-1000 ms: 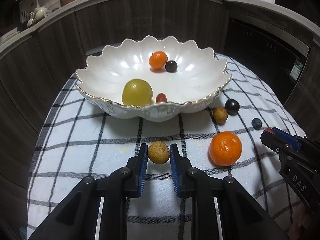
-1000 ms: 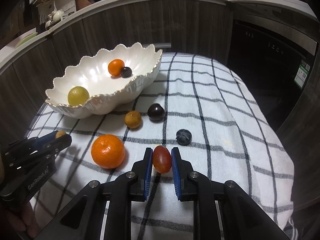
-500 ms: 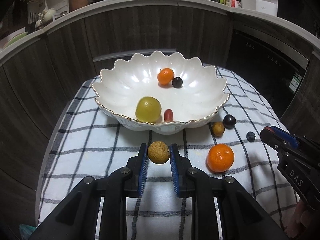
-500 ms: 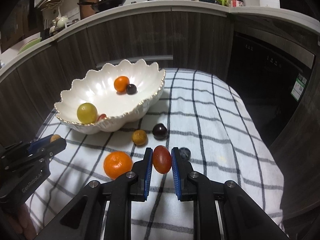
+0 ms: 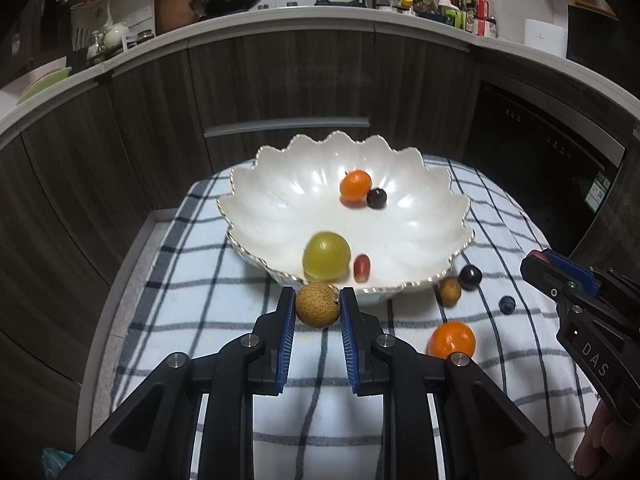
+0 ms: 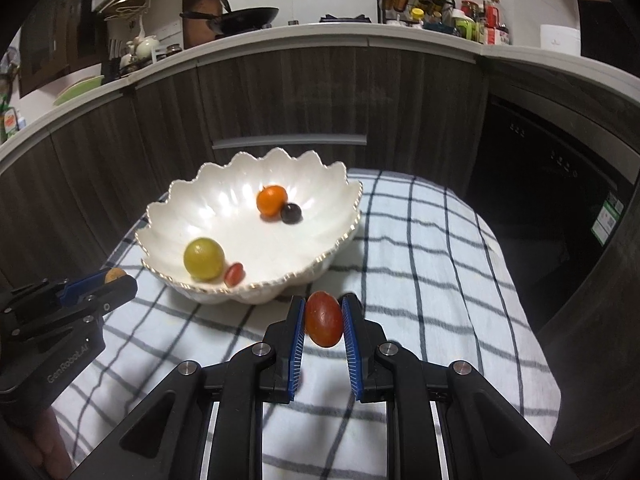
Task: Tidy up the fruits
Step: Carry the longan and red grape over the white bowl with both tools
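Observation:
My left gripper [image 5: 318, 306] is shut on a tan round fruit [image 5: 318, 305], held above the cloth just in front of the white scalloped bowl [image 5: 276, 200]. My right gripper [image 6: 324, 318] is shut on a red oval tomato [image 6: 324, 319], raised near the bowl's [image 6: 176, 208] front right rim. The bowl holds a green-yellow fruit [image 5: 326, 255], a small red one [image 5: 362, 268], a small orange [image 5: 355, 186] and a dark grape [image 5: 377, 198]. On the cloth lie an orange [image 5: 452, 339], a small tan fruit [image 5: 449, 291], a dark grape [image 5: 470, 277] and a blueberry [image 5: 507, 304].
The bowl stands on a checked cloth [image 6: 440, 264] over a small table with drops at its left, right and near edges. Dark wooden cabinets [image 5: 280, 80] curve behind. The right gripper body [image 5: 592, 320] shows at the right of the left wrist view.
Both grippers have risen and drawn back from the cloth with their fruits held. The bowl now sits lower and farther in both views.

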